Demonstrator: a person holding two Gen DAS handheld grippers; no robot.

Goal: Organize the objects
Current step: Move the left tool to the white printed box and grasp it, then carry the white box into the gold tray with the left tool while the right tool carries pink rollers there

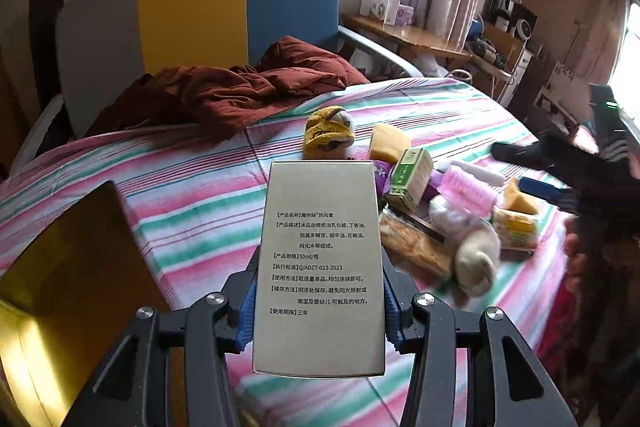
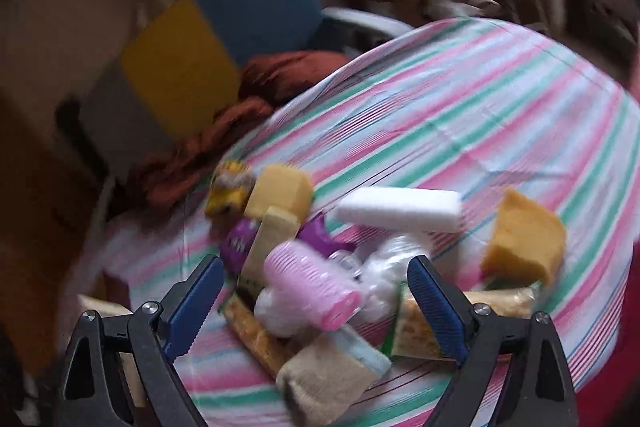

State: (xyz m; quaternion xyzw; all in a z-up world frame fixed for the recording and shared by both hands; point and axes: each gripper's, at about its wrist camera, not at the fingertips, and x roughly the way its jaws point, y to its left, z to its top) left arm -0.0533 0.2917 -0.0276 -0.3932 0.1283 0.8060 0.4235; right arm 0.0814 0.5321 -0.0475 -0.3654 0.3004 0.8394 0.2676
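Observation:
My left gripper (image 1: 318,307) is shut on a silver printed box (image 1: 320,267) and holds it upright above the striped bed (image 1: 180,195). A pile of small items lies to its right: a yellow plush toy (image 1: 328,131), a green box (image 1: 412,175), a pink hair roller (image 1: 468,187), sponges and a beige sock (image 1: 476,259). My right gripper (image 2: 316,279) is open and empty over that pile, its jaws either side of the pink hair roller (image 2: 312,283). A white foam block (image 2: 400,209) and an orange sponge (image 2: 524,239) lie beyond. The right wrist view is blurred.
A cardboard box (image 1: 72,287) stands at the left of the bed. A rust-red blanket (image 1: 224,87) is heaped by the yellow and blue headboard (image 1: 240,3). A wooden desk (image 1: 408,35) with boxes stands by the window.

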